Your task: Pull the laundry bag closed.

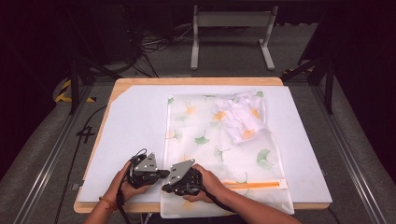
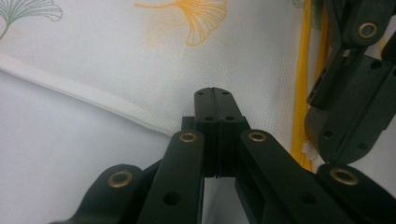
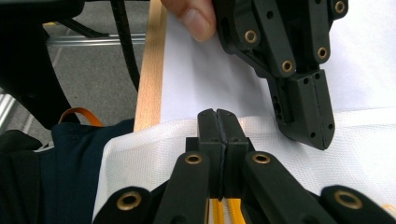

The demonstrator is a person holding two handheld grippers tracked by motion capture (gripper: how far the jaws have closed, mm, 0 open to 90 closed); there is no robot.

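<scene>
Wood is showing along the far and near edges of the surface, which is lying under one white sheet covering nearly all of it. Around it, grey carpeted floor is running to either side, two metal rails are flanking the surface left and right, a tangle of black cables is lying on the floor at the far left, and one pale metal frame is standing at the far middle against a dark room.

One mesh bag, white with green and orange leaf prints, is lying flat on the right half of the sheet, its near end hanging over the near edge of the surface. One orange zipper is running across the bag near that end. One white garment with orange marks is sitting bunched inside the bag at its far right corner.

Two tools are working at the near left corner of the bag, close beside each other. The left tool is resting just at the bag's white hem, its jaws pressed together; the left gripper view is showing nothing between them. The right tool is lying over the hem with its jaws also pressed together, and whether mesh is caught between them I cannot tell. Two hands are holding the tools; the left hand is wearing an orange band at the wrist.
</scene>
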